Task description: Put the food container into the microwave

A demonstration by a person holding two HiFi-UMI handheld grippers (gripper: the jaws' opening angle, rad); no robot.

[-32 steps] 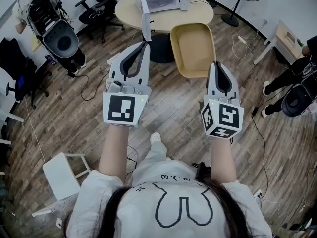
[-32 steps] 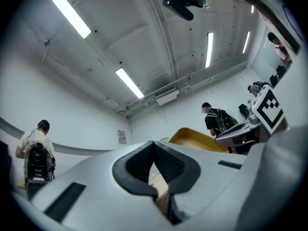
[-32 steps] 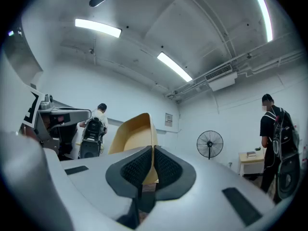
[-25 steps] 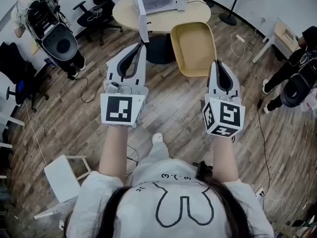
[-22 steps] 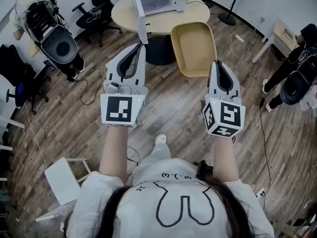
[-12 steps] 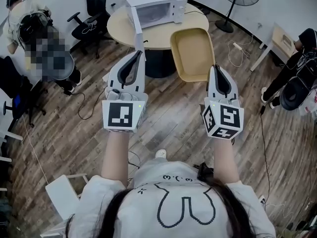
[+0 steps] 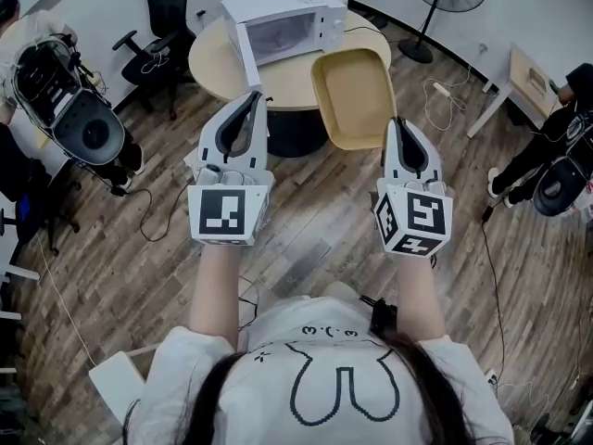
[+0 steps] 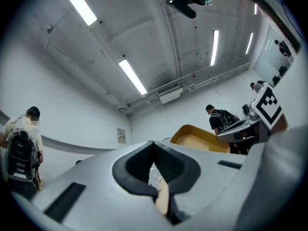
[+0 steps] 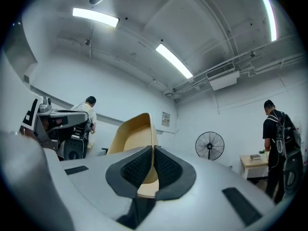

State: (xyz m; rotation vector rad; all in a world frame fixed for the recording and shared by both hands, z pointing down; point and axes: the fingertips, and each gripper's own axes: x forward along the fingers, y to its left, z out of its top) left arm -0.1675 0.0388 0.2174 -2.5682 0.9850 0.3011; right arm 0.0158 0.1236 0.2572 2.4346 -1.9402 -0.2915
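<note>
Head view, left to right. Left gripper [image 7: 254, 96] held up in front, jaws closed tip against tip, nothing caught between them. Same in left gripper view: only background through the small gap below the tips.

Beyond it, round table [image 7: 208, 63] with the microwave [image 7: 296, 17] toward its far edge. Door [image 7: 246, 58] swung open on the left side, cavity exposed and seemingly bare.

Food container [image 7: 352, 91] up in the air, not on the table. Tan, shallow, empty, tipped steeply with its open face toward the head camera. Overlap with the table's near-right edge in this view only.

Right gripper [image 7: 397, 126] clamped on the container's near rim. In right gripper view, pads pressed on either side of the thin wall, rest of the container rising above them.

Step in hand, by judgement: carrying, approach leg, open floor [image 7: 139, 221] short of the table's near edge. Insertion not yet begun.

Next move, as a guess: close on the near edge, bring the container level, line up its narrow end with the cavity, clear the open door, slide in, then part the right jaws. Left gripper free for steadying the far rim. Risk: single-rim pinch, possible swing or slip on levelling.
</note>
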